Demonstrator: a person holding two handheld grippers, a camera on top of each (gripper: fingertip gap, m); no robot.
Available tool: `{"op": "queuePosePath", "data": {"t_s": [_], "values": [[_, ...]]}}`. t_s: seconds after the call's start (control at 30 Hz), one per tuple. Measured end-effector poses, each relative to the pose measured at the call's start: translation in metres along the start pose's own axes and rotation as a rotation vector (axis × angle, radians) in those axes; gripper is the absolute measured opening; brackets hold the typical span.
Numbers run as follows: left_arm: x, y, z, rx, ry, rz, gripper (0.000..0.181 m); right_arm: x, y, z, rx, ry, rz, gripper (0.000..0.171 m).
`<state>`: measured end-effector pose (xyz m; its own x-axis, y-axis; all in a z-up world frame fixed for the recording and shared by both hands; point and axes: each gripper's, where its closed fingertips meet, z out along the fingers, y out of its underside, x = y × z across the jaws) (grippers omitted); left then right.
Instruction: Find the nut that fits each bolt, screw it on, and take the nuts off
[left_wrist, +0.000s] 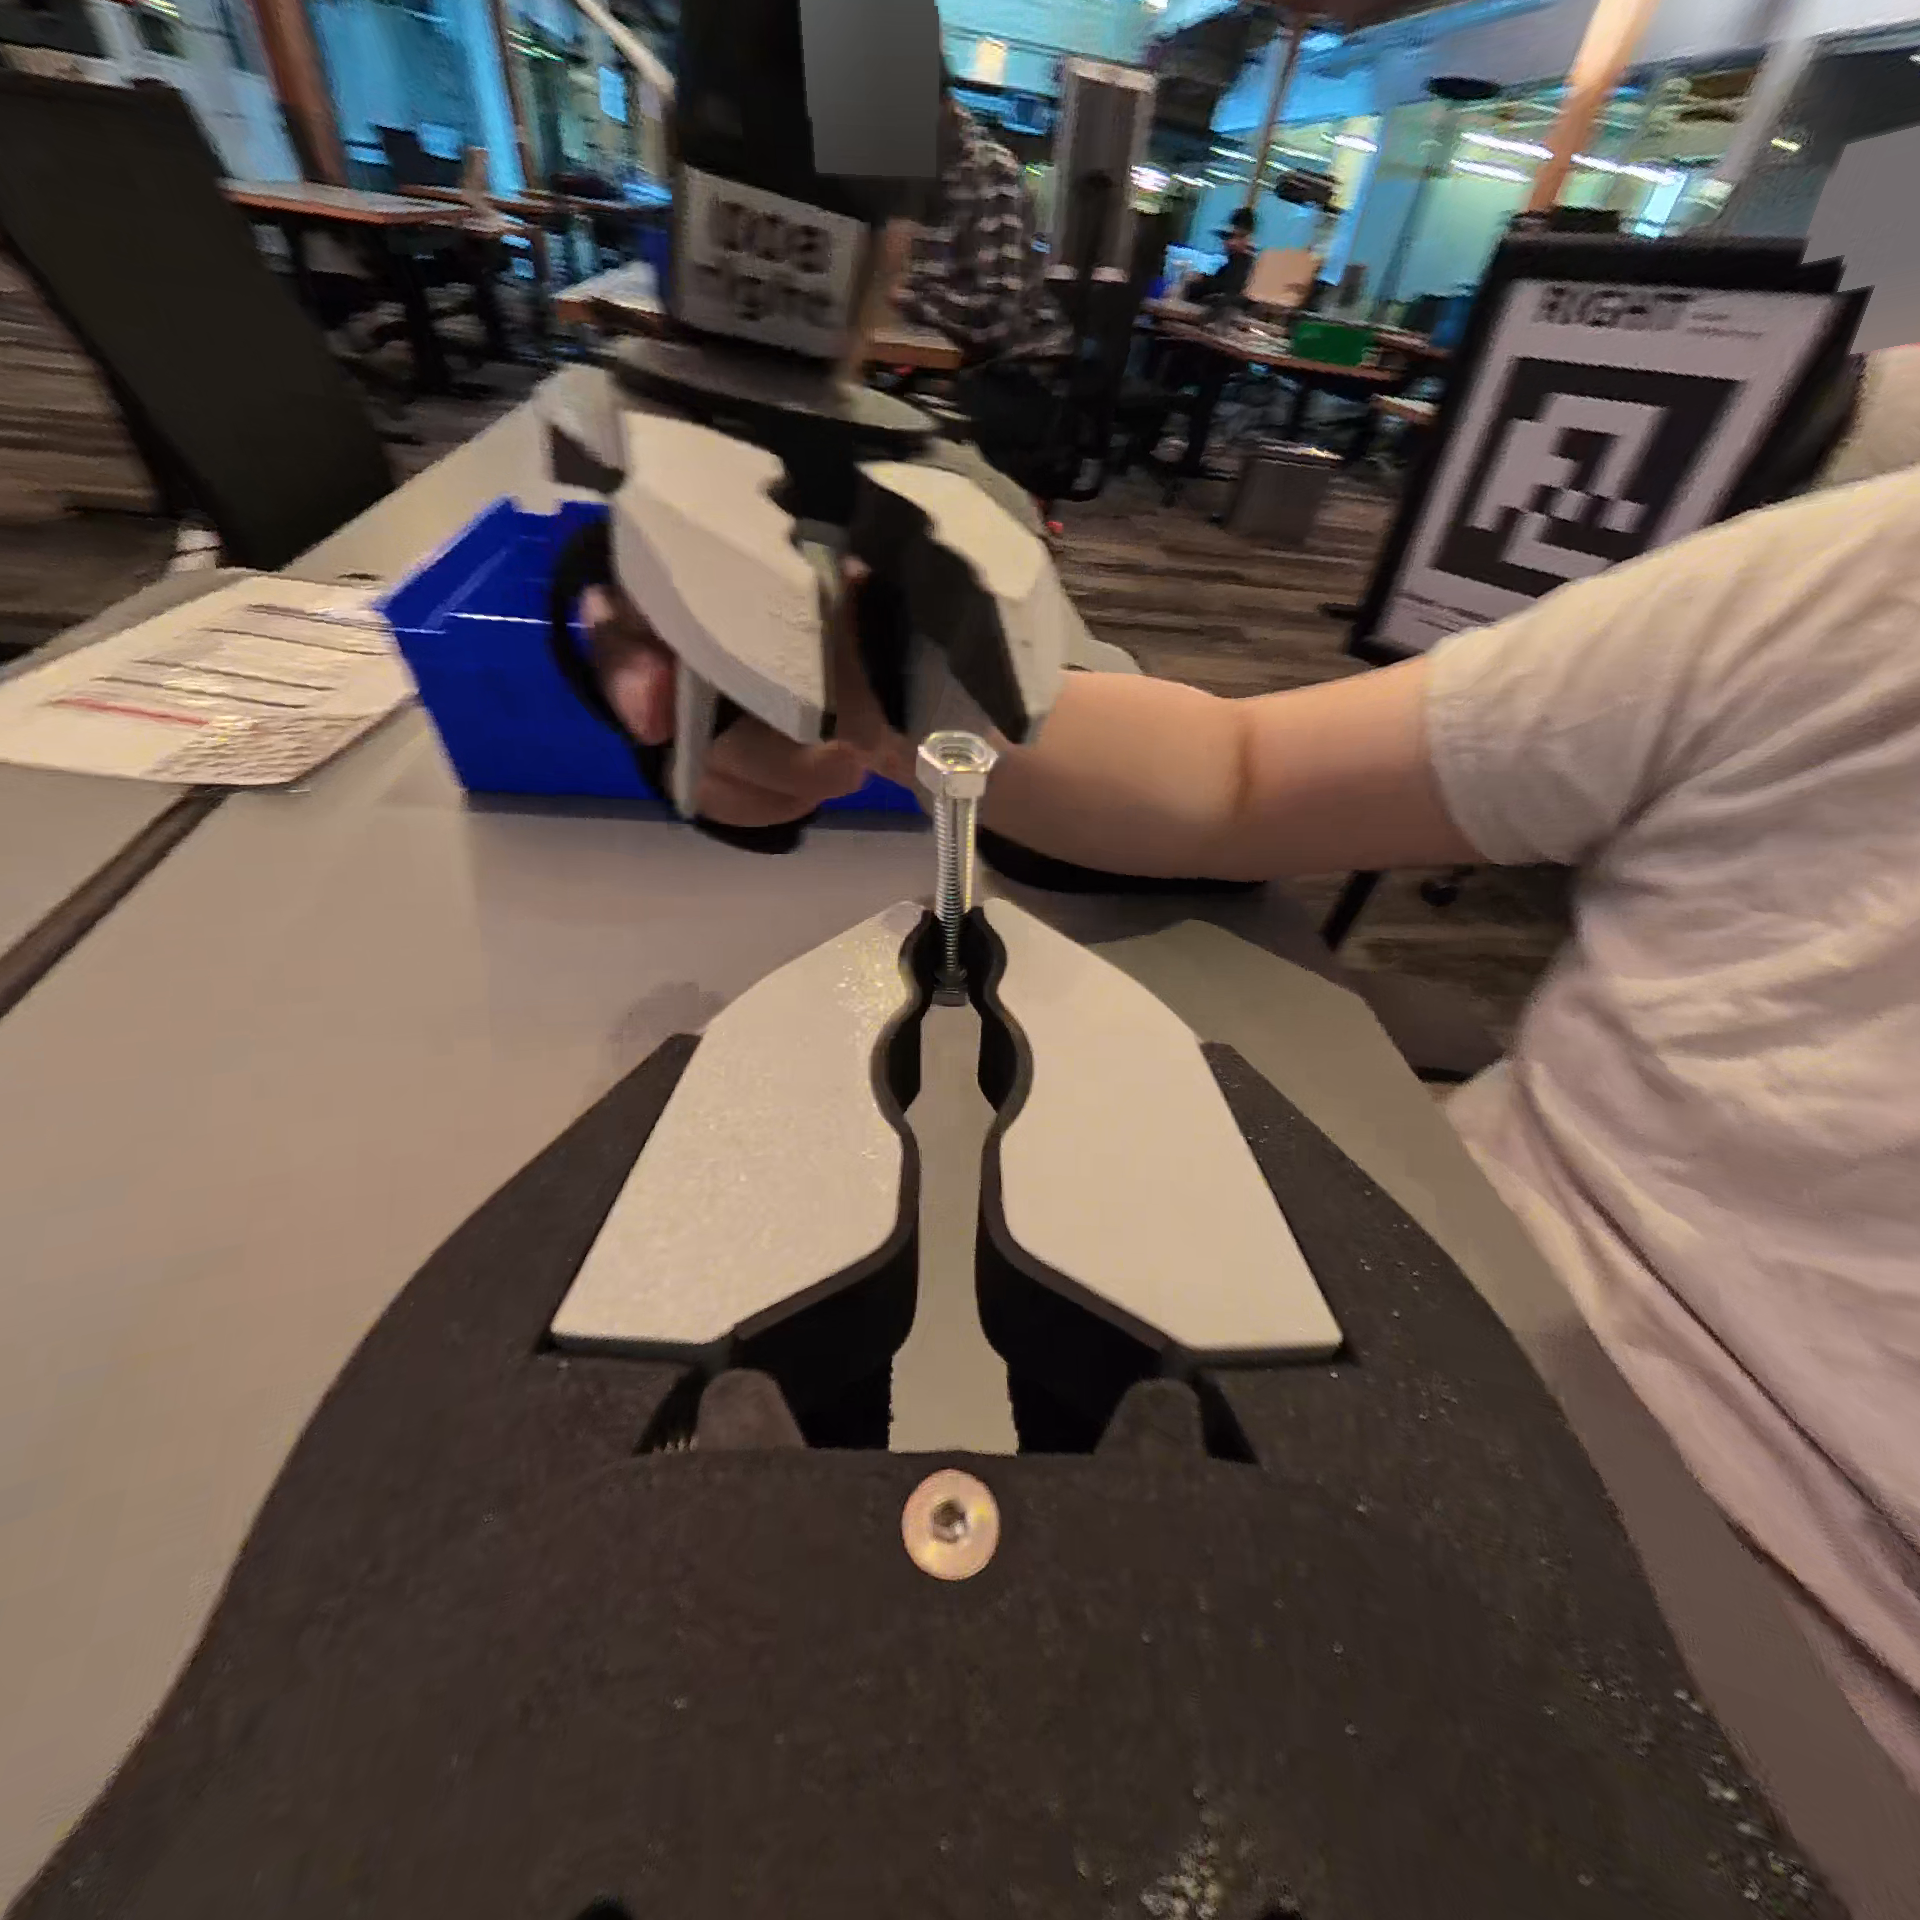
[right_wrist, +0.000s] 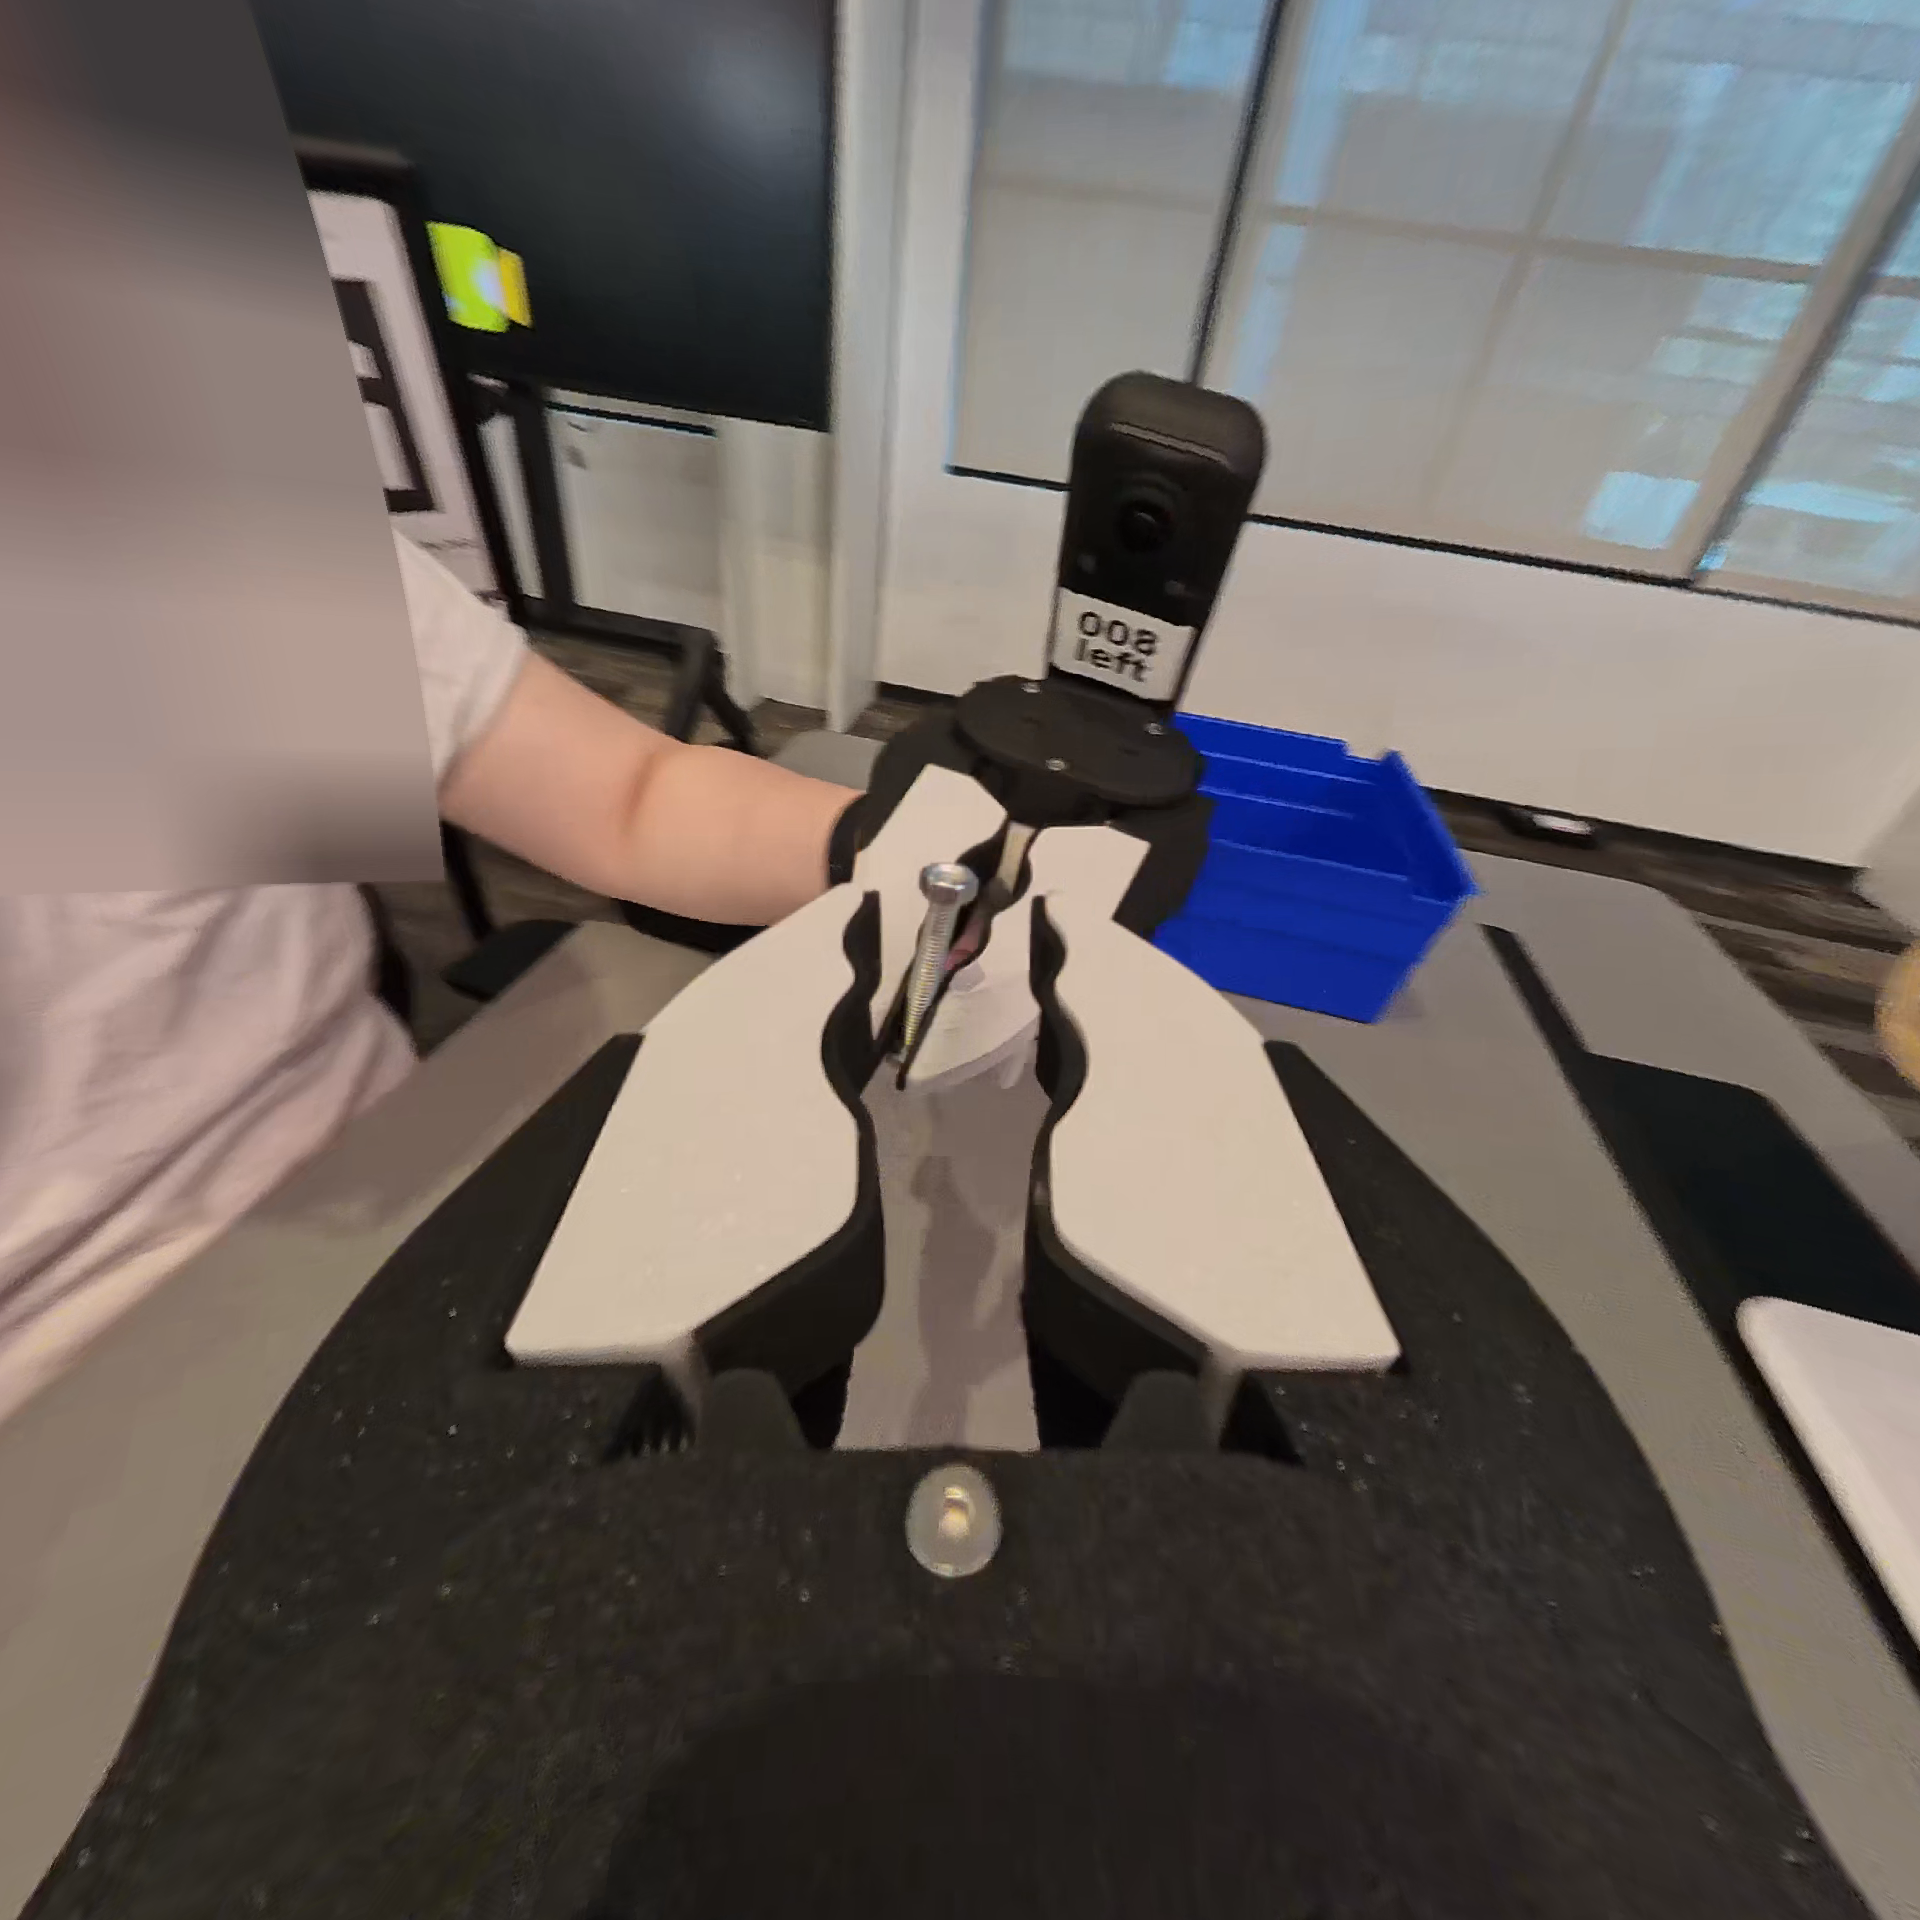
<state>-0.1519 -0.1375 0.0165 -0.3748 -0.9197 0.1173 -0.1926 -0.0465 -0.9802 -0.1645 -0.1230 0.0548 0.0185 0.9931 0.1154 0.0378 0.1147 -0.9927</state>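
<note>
A silver bolt (left_wrist: 954, 873) stands upright with a hex nut (left_wrist: 956, 764) on its top end. My left gripper (left_wrist: 951, 940) is shut on the bolt's lower end, just above the grey table (left_wrist: 312, 987). My right gripper (left_wrist: 920, 727) faces it from above and behind the nut, jaws apart. In the right wrist view the bolt (right_wrist: 928, 966) leans between the open fingers of my right gripper (right_wrist: 951, 914), without clear contact. The nut (right_wrist: 948, 883) sits level with those fingertips. The left gripper (right_wrist: 935, 1049) shows beyond, gripping the bolt's foot.
A blue bin (left_wrist: 499, 644) stands on the table behind the grippers; it is at the right in the right wrist view (right_wrist: 1320, 883). A printed sheet (left_wrist: 208, 686) lies at far left. A marker board (left_wrist: 1600, 457) stands off the table. The person's arm (left_wrist: 1247, 769) reaches across. About 4 cm separates my left fingertips from my right.
</note>
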Motion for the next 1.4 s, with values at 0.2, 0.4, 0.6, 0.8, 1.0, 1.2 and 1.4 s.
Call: {"op": "queuePosePath", "data": {"t_s": [0.2, 0.4, 0.6, 0.8, 1.0, 1.2, 1.4], "values": [[0.016, 0.007, 0.014, -0.052, 0.060, 0.046, 0.004, -0.027, 0.006, 0.010, -0.012, -0.215, 0.143, 0.028], [0.017, 0.005, 0.012, -0.042, 0.065, 0.044, 0.004, -0.029, 0.008, 0.012, -0.023, -0.224, 0.130, 0.027], [0.018, 0.005, 0.011, -0.043, 0.068, 0.042, 0.005, -0.025, 0.001, 0.007, 0.026, -0.211, 0.134, 0.015], [0.018, 0.006, 0.012, -0.050, 0.070, 0.041, 0.004, -0.028, 0.004, 0.009, 0.002, -0.219, 0.116, 0.012], [0.011, 0.006, 0.011, -0.062, 0.020, 0.047, 0.004, -0.021, 0.005, 0.009, 0.000, -0.182, 0.129, 0.010], [-0.015, 0.006, 0.002, -0.085, -0.146, 0.033, 0.004, 0.004, 0.009, 0.008, -0.021, -0.017, 0.124, 0.010], [-0.041, 0.009, -0.007, -0.124, -0.341, 0.027, 0.004, 0.029, 0.016, 0.008, -0.063, 0.171, 0.090, 0.010]]}}
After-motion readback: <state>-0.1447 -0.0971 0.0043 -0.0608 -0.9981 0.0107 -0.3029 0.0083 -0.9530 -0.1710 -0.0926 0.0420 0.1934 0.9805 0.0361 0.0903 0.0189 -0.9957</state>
